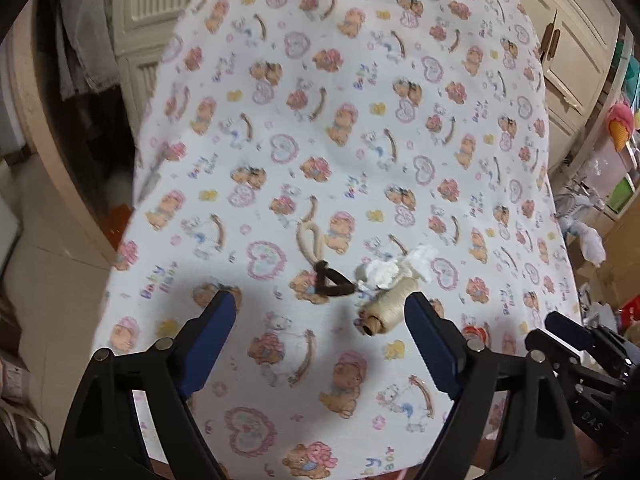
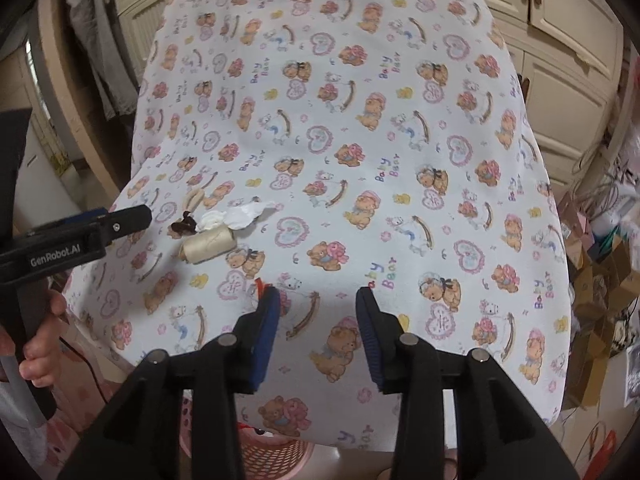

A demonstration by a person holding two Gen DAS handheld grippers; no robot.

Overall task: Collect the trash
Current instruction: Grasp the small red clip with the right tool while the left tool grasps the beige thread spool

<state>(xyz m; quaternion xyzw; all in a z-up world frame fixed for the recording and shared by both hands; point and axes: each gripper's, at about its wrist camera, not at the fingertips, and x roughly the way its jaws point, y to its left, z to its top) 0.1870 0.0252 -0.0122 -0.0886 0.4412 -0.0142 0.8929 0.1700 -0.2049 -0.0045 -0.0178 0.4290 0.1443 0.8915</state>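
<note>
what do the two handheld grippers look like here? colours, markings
Both are matte black plastic frames with blue ribbed pads and round silver pins at the joints. The left gripper carries white "GenRobot.AI" lettering on its side. The right gripper shows no marking.

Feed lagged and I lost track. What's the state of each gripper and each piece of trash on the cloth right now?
left gripper: open, empty, around the pile.
right gripper: open, nothing between its fingers.
thread spool: lying on its side, loose.
crumpled tissue: loose, touching the spool.
brown hair tie: loose, beside the tissue.
beige loop: flat on the cloth.
pink basket: below the table edge, contents hidden.
</note>
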